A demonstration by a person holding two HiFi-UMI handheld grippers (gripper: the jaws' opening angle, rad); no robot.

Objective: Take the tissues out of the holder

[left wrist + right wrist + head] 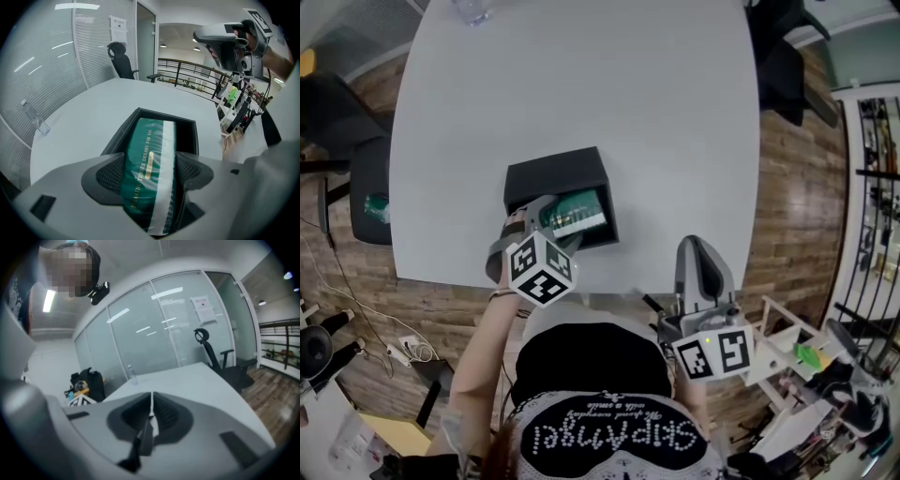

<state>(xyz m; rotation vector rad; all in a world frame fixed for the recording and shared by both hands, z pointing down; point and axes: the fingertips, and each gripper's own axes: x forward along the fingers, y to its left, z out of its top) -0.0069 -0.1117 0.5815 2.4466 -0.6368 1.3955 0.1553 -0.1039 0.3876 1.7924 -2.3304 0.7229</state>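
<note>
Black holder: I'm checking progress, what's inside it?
A green-and-white plastic tissue pack, clamped by the left tool, reaches into the black box-shaped holder. Anything under or behind the pack is covered.

A dark green tissue pack (pixel 150 140), striped white down one side and lettered in gold, sits in a matte black holder (pixel 555 174) on a pale grey table (pixel 581 84). The grey left gripper (pixel 151 174) and grey right gripper (pixel 151 416) carry cubes patterned with black-and-white squares. At the table's 3 o'clock, the plank floor (pixel 797 187) is brown.
</note>
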